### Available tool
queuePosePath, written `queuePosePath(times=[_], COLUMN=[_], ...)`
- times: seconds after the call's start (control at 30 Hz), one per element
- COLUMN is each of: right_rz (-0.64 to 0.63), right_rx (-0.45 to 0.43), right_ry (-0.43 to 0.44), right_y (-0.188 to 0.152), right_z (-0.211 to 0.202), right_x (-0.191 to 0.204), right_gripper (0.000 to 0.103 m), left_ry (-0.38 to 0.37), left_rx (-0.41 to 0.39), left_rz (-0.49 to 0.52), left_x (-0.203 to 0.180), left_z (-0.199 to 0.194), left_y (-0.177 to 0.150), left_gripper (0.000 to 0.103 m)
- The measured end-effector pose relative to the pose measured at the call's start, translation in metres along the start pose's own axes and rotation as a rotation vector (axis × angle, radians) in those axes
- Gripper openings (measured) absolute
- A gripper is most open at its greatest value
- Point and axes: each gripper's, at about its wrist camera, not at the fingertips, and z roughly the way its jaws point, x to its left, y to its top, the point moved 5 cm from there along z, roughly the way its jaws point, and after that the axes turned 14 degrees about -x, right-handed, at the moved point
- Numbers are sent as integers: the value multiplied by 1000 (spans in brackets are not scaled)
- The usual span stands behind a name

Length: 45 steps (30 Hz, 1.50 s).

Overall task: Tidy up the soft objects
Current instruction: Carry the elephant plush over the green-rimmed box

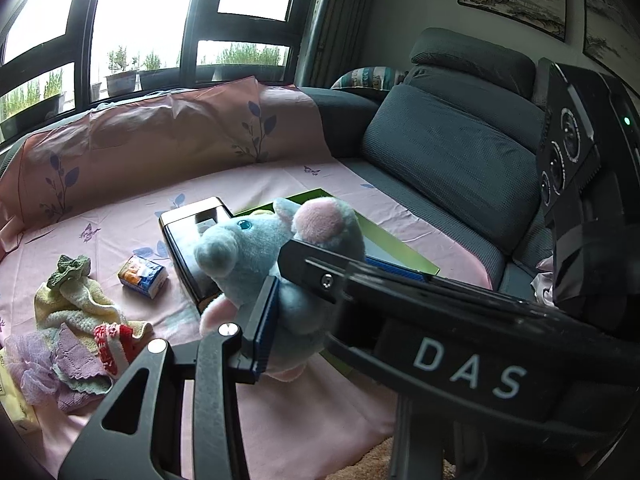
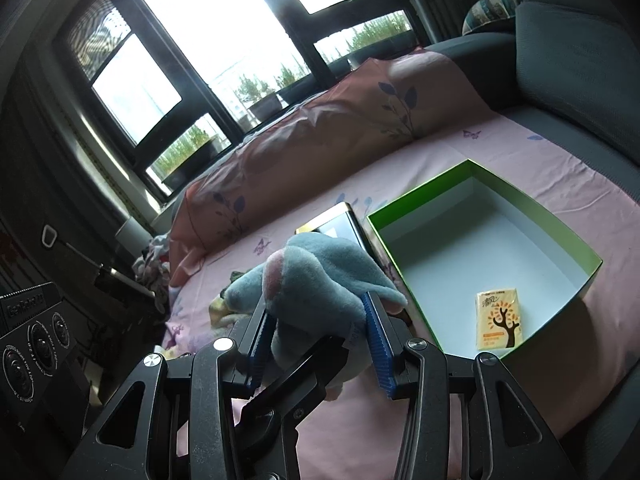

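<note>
Looking along the left gripper, a blue-grey plush mouse with pink ears sits clamped between its two fingers, lifted above the pink sheet that covers the sofa. Directly behind the toy, the green box shows only part of its rim and a strip of pale floor; its contents are hidden from this view by the plush. A dark box with a glossy top lies just beside the green box, toward the sheet's middle. Near it rests a small orange-and-blue tissue pack, and closer to the sheet's left edge lies a heap of soft cloths: yellow towel, green knit, red-and-white piece, lilac mesh. The right gripper's black body rises at the right side of this view.

From the right wrist camera, the right gripper also clenches the plush mouse, its blue pads pressed into the toy's body from both sides. The green box stands open on the sheet, well to the right of the toy, with white inner walls. Inside it, near the front corner, lies one yellow tissue pack printed with a dark tree; nothing else shows in the box. The dark box is partly hidden behind the mouse.
</note>
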Motion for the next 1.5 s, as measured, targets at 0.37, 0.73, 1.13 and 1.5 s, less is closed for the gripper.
queuePosePath(times=[0.37, 0.73, 1.13, 1.5], right_rz=[62, 93, 126, 184], right_rx=[-43, -89, -131, -90], right_ry=[-48, -75, -95, -131], right_y=[17, 32, 55, 38], right_z=[3, 10, 27, 48], right_x=[-37, -58, -80, -117], right_gripper=[47, 47, 47, 47], left_ry=[-75, -114, -146, -148], left_rx=[15, 12, 6, 86], left_rz=[30, 66, 91, 83], left_x=[-20, -30, -34, -39], left_z=[33, 61, 96, 131], left_y=[7, 17, 31, 2], left_gripper=[34, 34, 34, 34])
